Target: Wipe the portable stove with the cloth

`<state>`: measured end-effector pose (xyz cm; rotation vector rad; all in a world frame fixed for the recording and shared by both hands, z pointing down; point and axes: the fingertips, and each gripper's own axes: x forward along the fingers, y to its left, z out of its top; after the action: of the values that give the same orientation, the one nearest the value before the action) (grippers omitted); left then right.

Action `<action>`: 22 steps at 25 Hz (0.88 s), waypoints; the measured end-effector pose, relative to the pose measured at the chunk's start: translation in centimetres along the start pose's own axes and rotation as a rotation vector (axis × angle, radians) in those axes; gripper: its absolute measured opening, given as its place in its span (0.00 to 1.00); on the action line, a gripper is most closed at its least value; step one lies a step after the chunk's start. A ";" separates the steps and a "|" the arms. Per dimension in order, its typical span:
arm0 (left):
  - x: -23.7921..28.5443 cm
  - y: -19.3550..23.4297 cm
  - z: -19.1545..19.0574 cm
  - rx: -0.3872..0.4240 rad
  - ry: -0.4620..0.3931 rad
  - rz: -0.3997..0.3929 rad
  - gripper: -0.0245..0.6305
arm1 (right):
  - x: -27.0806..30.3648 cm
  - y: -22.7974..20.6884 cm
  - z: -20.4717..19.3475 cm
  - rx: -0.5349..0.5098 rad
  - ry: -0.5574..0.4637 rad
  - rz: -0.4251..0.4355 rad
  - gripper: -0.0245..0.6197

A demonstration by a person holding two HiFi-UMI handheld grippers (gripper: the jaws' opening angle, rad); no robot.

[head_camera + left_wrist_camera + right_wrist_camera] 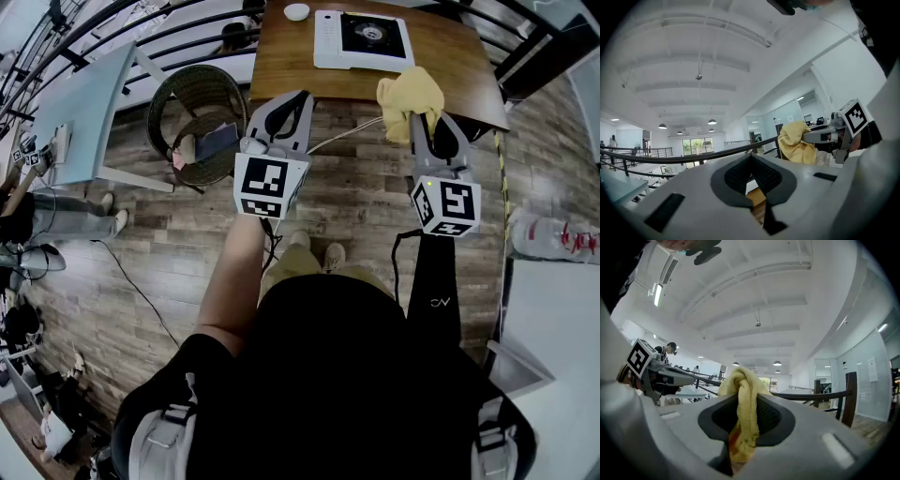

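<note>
You hold both arms out ahead of your body, the two tools side by side, apart, pointing forward. Your left forearm (230, 281) is bare, and your right arm (433, 291) wears a black sleeve. The left hand-held gripper (292, 96) has its jaws closed tip to tip with nothing between them. The right hand-held gripper (428, 120) is clamped on the yellow cloth (410, 94), which bunches out beyond its jaw tips.
</note>
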<state>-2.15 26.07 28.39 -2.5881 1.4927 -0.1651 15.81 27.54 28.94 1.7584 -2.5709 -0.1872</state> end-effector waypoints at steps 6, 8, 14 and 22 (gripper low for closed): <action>0.0 0.0 -0.2 0.003 -0.001 -0.001 0.05 | 0.0 -0.1 -0.1 0.008 -0.003 0.001 0.16; 0.1 0.1 -0.1 -0.003 -0.004 0.001 0.05 | 0.1 0.0 0.0 0.009 -0.008 0.009 0.16; 0.2 0.3 0.0 -0.007 -0.001 0.005 0.05 | 0.4 0.1 0.3 0.017 -0.012 0.024 0.16; 0.8 2.0 0.1 0.004 -0.006 0.010 0.05 | 2.7 0.4 0.1 0.029 -0.013 0.029 0.16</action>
<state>-3.37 24.39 27.92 -2.5753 1.5015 -0.1581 14.46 25.19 28.78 1.7344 -2.6197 -0.1627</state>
